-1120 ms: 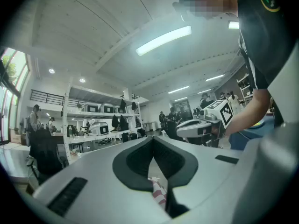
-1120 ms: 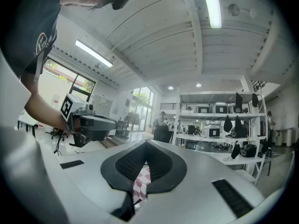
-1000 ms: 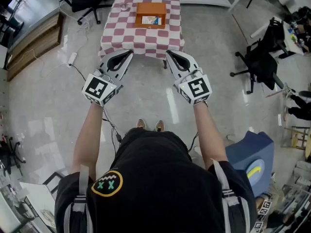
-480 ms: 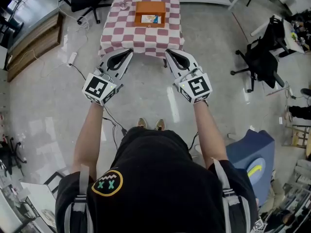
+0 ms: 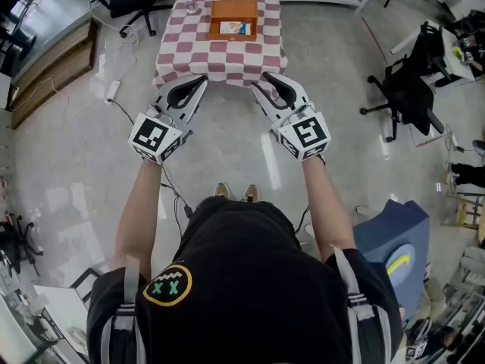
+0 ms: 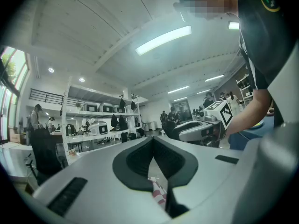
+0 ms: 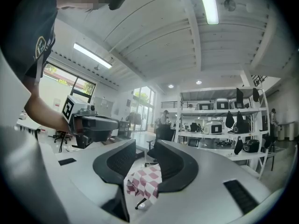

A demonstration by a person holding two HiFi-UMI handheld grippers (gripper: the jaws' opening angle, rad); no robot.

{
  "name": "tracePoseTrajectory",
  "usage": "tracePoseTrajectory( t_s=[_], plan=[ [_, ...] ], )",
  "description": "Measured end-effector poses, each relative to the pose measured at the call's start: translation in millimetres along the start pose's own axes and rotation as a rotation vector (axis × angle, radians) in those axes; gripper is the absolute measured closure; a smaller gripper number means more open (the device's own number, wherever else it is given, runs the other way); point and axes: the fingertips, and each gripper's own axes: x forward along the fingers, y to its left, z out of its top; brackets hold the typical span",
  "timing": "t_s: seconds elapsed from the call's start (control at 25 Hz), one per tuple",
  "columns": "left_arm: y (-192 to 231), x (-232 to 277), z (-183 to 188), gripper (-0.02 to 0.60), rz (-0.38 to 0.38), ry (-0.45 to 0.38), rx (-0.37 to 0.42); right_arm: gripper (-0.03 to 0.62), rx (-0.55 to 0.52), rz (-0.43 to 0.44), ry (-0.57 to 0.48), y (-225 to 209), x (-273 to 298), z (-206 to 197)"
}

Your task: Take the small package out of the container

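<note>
The bench (image 5: 220, 51), draped in a red-and-white checked cloth, stands ahead of both claws, with its near edge just beyond their tips. The left claw (image 5: 201, 81) is held level with its jaws together, tips touching and nothing in them. The right claw (image 5: 260, 82), beside it and also level, has just been opening its jaws. They now stand a narrow way apart with nothing between them; only the cloth shows through the gap in the right gripper view.

The orange container (image 5: 234, 9) sits toward the far side of the bench, well ahead of the claws and roughly on the line between them. The small package (image 5: 233, 29) lies inside it, untouched.

This looks like the approach, since neither claw is over the bench yet. The next move probably calls for closing in on the bench. The parted right claw would then go out over the container, spread wide enough to span the package, come down clear of the container's walls, and close on it.
</note>
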Motion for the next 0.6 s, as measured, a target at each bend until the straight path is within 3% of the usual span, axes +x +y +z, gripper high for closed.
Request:
tracePoseTrajectory(
  t_s=[0.24,0.48,0.6],
  plan=[
    [-1.2,-0.9,1.4,0.565,-0.003,-0.001,-0.001,0.305,0.007,0.028,0.001,5.7,0.3,1.0],
    [-1.7,-1.2,-2.2,0.565,-0.004,0.000,0.000,0.095,0.032,0.061,0.009,9.2,3.0,-5.4],
    [-1.0,-1.7,-3.2,0.565,-0.005,0.003,0.000,0.032,0.048,0.092,0.035,13.7,5.4,-11.8]
  ],
)
